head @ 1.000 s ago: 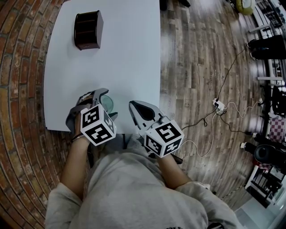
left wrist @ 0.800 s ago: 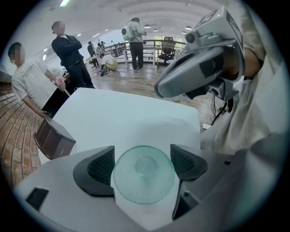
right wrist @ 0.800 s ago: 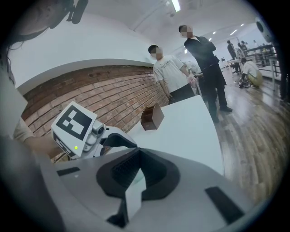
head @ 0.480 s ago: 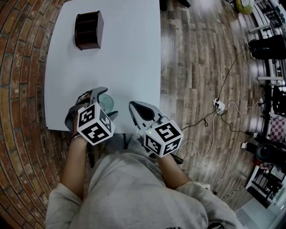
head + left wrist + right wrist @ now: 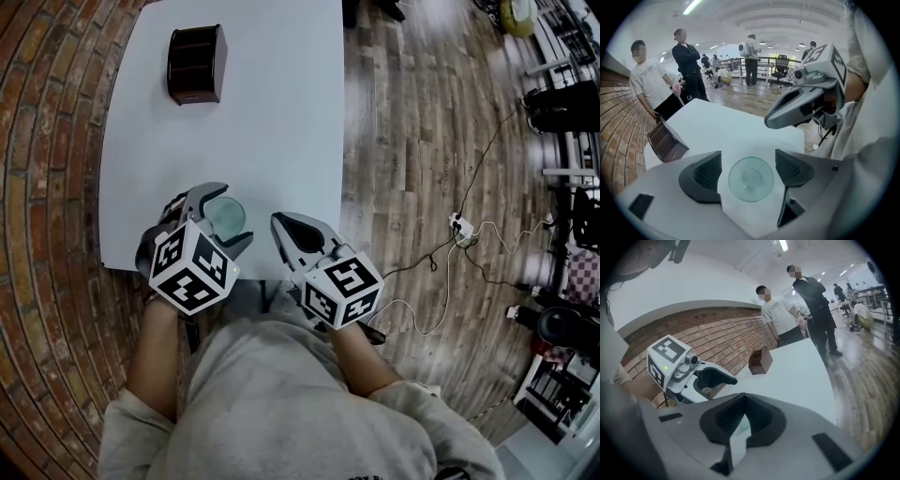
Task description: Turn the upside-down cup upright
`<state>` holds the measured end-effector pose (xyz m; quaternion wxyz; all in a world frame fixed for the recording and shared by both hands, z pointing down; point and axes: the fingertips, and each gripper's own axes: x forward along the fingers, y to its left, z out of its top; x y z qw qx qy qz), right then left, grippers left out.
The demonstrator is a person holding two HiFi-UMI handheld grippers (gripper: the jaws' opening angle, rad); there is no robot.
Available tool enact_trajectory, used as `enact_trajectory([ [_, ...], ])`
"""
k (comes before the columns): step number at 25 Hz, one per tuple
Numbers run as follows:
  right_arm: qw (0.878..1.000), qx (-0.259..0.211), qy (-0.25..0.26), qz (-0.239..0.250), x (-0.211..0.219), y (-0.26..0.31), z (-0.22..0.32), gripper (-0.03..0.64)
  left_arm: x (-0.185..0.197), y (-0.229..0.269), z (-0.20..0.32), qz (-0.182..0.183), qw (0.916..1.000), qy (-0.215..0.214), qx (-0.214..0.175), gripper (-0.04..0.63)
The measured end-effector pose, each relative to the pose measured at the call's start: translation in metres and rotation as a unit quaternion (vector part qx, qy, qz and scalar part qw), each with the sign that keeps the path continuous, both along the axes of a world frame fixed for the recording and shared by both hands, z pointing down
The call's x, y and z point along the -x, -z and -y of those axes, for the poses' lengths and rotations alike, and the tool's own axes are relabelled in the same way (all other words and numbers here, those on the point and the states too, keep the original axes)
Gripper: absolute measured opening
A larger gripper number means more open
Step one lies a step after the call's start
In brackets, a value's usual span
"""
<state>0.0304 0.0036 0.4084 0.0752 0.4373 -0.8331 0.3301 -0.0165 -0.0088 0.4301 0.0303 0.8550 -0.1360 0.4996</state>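
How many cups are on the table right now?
1. The glass cup sits near the person's edge of the table, between the open jaws of the left gripper. The dark box could hide another.

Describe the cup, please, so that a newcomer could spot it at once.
On the white table, go to the near edge by the person, far from the dark brown box at the other end. There, between the open jaws of the left gripper, sits a cup of clear greenish glass, the only see-through thing on it.
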Motion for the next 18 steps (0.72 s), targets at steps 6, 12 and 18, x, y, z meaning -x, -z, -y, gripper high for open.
enact_trajectory([
  [6, 1.0, -0.024, 0.013, 0.002, 0.012, 0.021, 0.008, 0.006, 0.005, 0.049, 0.01, -0.069, 0.9936, 0.065, -0.06, 0.201],
  [12, 0.997, -0.067, 0.032, -0.009, 0.035, 0.056, 0.012, 0.006, 0.022, 0.078, 0.011, -0.143, 0.9679, 0.173, -0.113, 0.042],
  [18, 0.992, -0.12, 0.04, -0.03, 0.05, 0.095, 0.002, 0.006, 0.039, 0.108, -0.005, -0.232, 0.9237, 0.275, -0.13, 0.018],
])
